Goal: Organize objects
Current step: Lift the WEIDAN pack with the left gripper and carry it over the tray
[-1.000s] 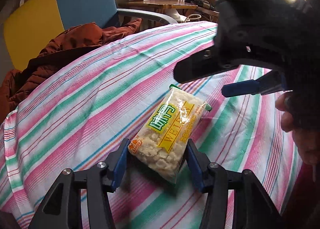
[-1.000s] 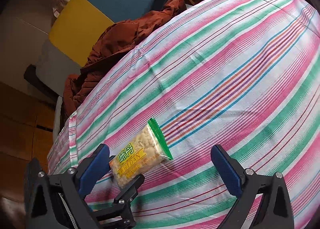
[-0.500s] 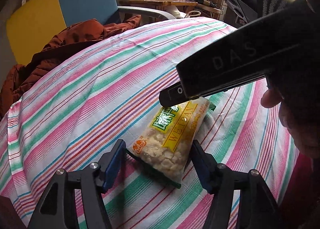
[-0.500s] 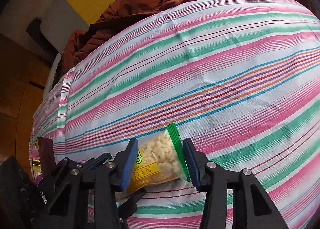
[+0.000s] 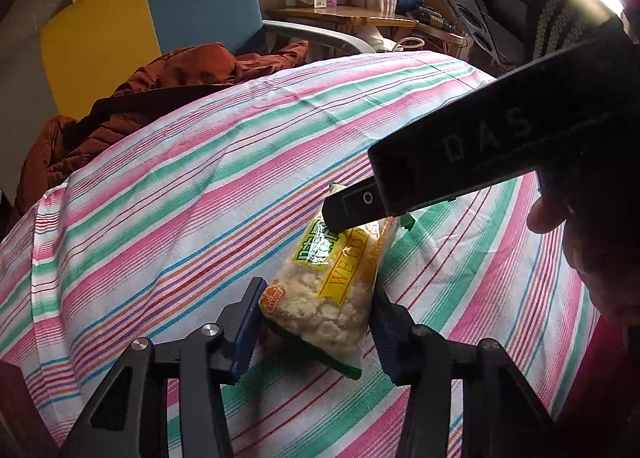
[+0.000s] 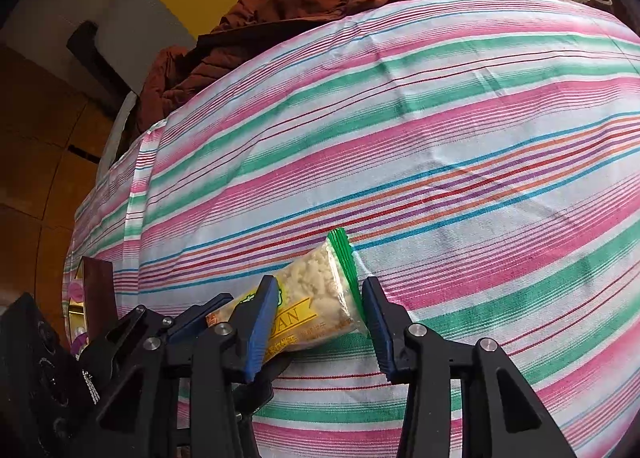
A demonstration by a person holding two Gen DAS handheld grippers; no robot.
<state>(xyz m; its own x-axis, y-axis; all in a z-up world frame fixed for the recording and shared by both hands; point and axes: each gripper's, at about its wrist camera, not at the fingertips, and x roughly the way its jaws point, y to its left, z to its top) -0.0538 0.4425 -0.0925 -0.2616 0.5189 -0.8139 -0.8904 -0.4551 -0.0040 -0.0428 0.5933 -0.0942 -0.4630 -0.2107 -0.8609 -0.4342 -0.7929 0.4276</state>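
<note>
A clear snack packet [image 5: 332, 286] of pale crumbly pieces, with a yellow and green label, is held over the striped tablecloth [image 5: 180, 197]. My left gripper [image 5: 316, 322] has its blue pads against both sides of the packet's near end, and its jaws are closing. My right gripper [image 6: 318, 322] is closing on the far end by the green seal, pads pressing both sides. In the left wrist view its black housing [image 5: 500, 149] reaches in from the right above the packet. In the right wrist view the left gripper's fingers [image 6: 192, 318] show at lower left.
A brown jacket [image 5: 160, 89] lies on a blue and yellow chair [image 5: 192, 5] beyond the table. A wooden side table [image 5: 344, 13] with boxes stands behind. A hand [image 5: 592, 250] is at the right. A dark red and gold box [image 6: 96, 290] sits by the table's left edge.
My right gripper went from wide open beside the packet to closed on its far end. The left pads widened a little, then came back in. The packet's near end now sits off the cloth.
</note>
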